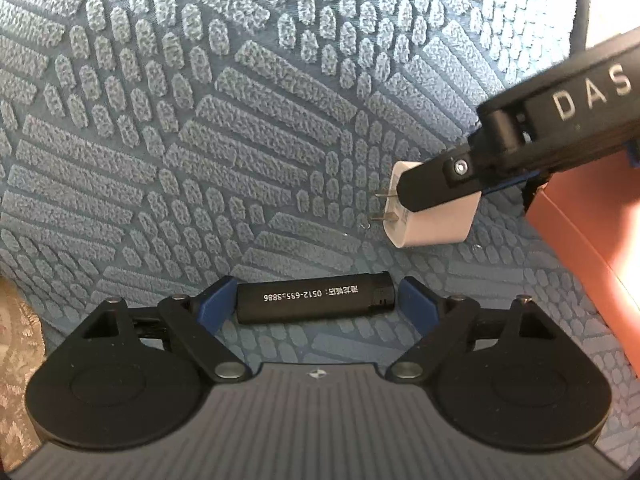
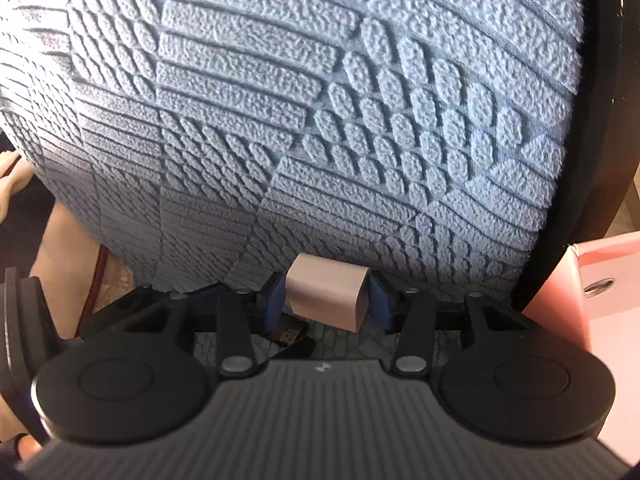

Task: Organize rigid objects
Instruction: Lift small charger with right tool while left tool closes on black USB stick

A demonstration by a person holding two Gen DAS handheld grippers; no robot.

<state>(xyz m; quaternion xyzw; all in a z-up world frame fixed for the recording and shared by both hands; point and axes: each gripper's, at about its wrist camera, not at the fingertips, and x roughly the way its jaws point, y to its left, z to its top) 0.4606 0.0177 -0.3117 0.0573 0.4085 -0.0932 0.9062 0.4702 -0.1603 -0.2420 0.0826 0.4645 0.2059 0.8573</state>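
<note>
Everything here sits on the blue textured mat [image 1: 240,128]. The left gripper [image 1: 316,300] has its blue pads either side of a black lighter [image 1: 316,298] lying flat on the mat; the left pad looks like it's touching one end, the right one stands a bit off, so not really clamped, I think. The right gripper [image 2: 326,296] is squeezed on a white plug adapter [image 1: 430,212], held just above the mat, next to a pink box [image 1: 592,240] at the mat's edge.
</note>
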